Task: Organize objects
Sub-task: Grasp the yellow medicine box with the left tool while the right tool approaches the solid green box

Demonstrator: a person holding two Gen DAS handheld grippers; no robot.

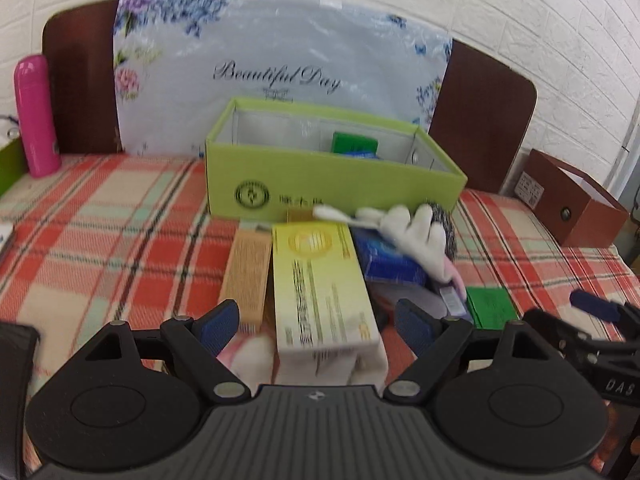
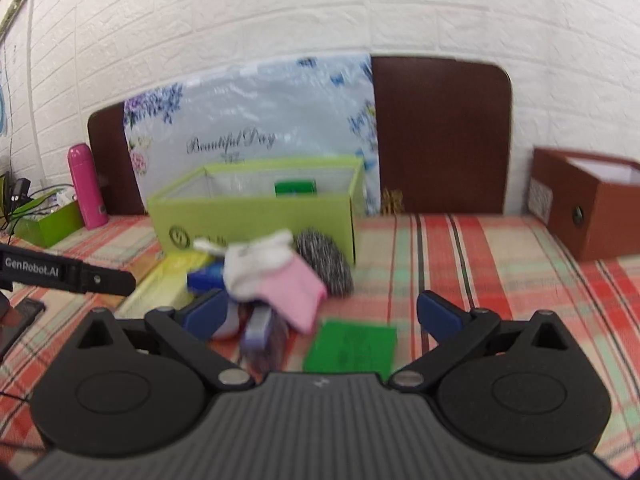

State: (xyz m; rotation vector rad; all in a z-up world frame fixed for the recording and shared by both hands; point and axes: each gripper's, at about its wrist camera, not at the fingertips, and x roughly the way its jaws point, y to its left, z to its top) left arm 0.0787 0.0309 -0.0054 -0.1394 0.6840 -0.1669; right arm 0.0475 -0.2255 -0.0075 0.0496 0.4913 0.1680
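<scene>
Left wrist view: my left gripper (image 1: 316, 322) has its jaws spread wide and empty, one each side of the yellow carton (image 1: 322, 284) lying on the plaid bed cover (image 1: 100, 232). Right wrist view: my right gripper (image 2: 320, 316) jaws also stand wide apart, holding nothing, above the green card (image 2: 352, 346). The green box (image 1: 328, 178) sits behind the pile, open-topped.

Black hand-held gripper (image 1: 316, 322), seemingly blue pads (image 1: 219, 322)

Ahead of you, a white brick wall (image 2: 320, 20) fills the upper frame; a dark brown headboard (image 2: 440, 136) stands mid-frame behind the red plaid bedspread (image 2: 460, 272) below.
</scene>
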